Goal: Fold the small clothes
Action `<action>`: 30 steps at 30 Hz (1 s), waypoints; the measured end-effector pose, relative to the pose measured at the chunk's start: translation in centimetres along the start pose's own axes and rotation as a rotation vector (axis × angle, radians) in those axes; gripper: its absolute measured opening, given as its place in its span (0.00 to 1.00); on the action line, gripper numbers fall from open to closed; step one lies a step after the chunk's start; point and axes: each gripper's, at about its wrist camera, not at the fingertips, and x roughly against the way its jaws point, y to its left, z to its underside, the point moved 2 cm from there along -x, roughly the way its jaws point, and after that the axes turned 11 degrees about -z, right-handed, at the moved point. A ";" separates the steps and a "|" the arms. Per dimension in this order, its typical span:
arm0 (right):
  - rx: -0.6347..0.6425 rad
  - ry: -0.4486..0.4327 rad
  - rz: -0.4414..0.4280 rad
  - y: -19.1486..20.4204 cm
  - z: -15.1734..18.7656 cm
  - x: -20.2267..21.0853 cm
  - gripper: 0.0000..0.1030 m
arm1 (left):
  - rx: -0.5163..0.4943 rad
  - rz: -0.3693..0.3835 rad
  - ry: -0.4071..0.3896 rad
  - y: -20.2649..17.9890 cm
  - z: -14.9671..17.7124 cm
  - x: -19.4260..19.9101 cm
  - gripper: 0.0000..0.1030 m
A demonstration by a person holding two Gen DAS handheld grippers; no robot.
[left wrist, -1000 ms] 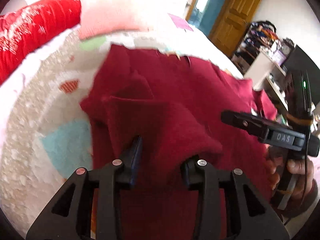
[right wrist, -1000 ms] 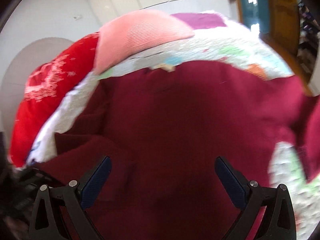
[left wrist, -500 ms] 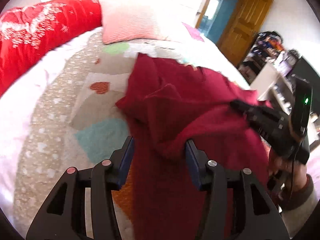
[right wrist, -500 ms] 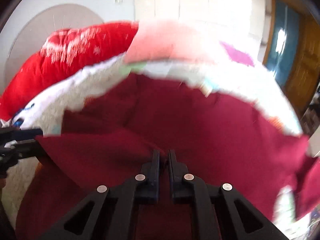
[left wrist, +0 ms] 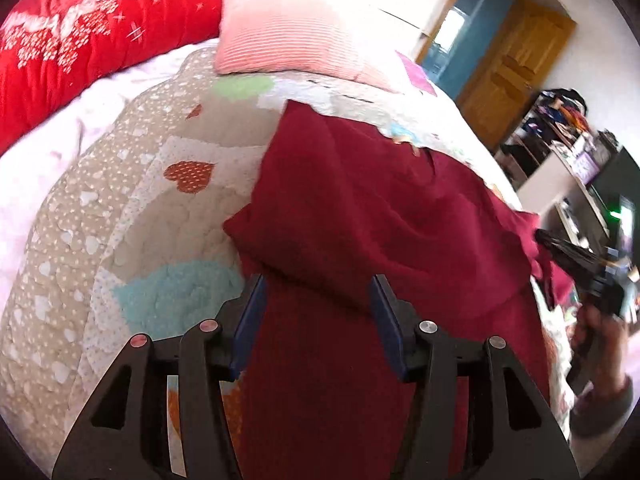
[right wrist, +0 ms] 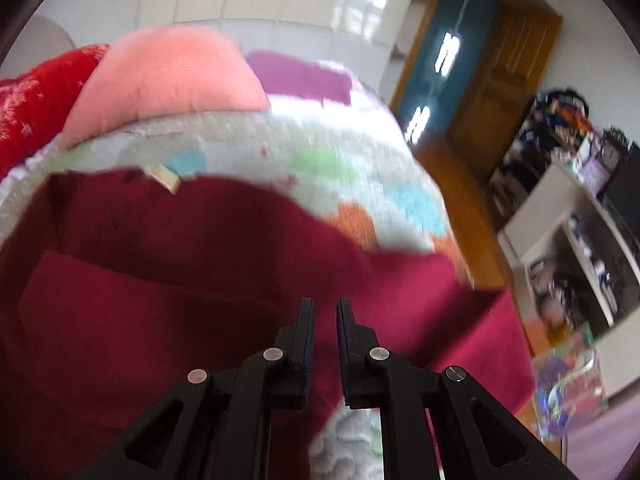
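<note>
Both wrist views close, angled down, sharing maroon garment

1. I can make out no readable text, brand or number from either wrist camera.
2. The red blanket carries only white star and snowflake-like marks, not letters.
3. The quilt shows hearts and dots, no writing.
4. The small tag at the garment's far edge is too blurred for me to read.
</note>
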 end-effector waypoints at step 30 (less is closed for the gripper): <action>0.269 0.086 -0.643 26.9 -9.0 -9.2 0.06 | 0.106 0.024 -0.014 3.8 -0.9 -3.5 0.54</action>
